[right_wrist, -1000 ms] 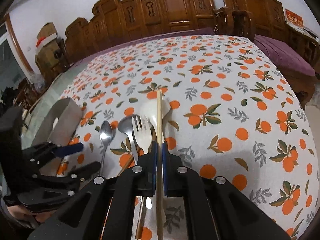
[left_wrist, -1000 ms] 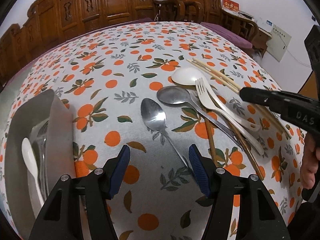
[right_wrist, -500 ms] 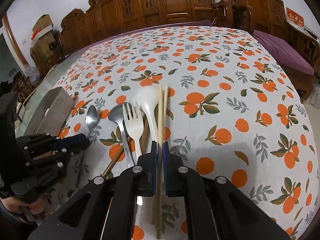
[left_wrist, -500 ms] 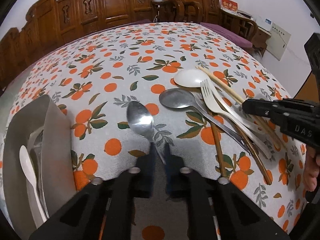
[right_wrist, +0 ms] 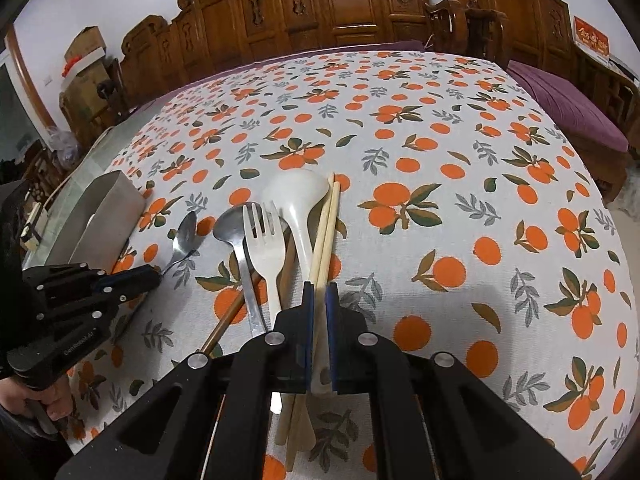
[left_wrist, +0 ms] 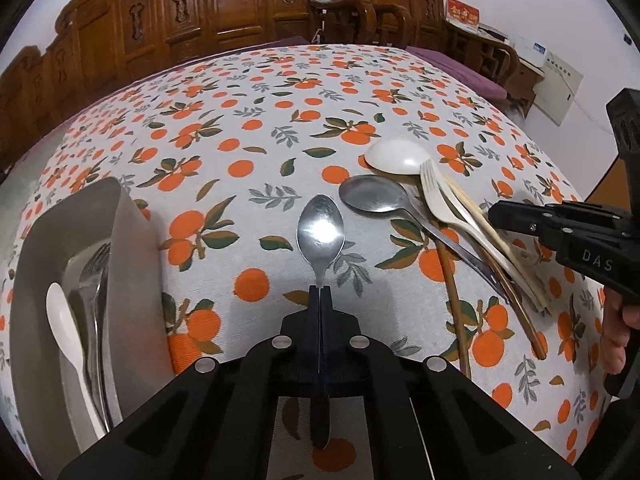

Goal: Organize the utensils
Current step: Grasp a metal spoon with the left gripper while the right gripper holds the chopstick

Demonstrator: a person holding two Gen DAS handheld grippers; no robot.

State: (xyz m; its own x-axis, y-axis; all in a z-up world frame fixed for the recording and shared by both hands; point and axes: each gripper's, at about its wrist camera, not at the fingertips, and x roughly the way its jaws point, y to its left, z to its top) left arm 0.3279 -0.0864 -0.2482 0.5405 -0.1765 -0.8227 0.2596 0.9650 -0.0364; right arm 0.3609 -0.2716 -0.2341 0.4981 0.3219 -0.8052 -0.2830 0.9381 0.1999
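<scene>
The left claw (left_wrist: 320, 292) is clamped on the thin handle of a small steel spoon (left_wrist: 321, 232), whose bowl points to 12 o'clock on the worktop (left_wrist: 260, 136). The right claw (right_wrist: 319, 292) is pinched narrow on a pair of pale chopsticks (right_wrist: 326, 232), which lie at the right edge of the loose pile. That pile holds a white ladle (right_wrist: 298, 196), a white fork (right_wrist: 264, 240), a large steel spoon (left_wrist: 374, 198) and darker chopsticks (left_wrist: 452, 300).

The metal tray (left_wrist: 132, 280) stands at 9 o'clock from the left claw, already holding a white spoon (left_wrist: 64, 320) and a metal fork (left_wrist: 96, 280).

The step in hand looks like pickup: both claws have their pieces gripped, neither clearly lifted. Next, the left should raise the spoon clear of the cloth, swing toward 9 o'clock and lower it lengthwise into the tray beside the fork. The right's chopsticks touch the ladle handle, so a straight lift would avoid dragging the pile.
</scene>
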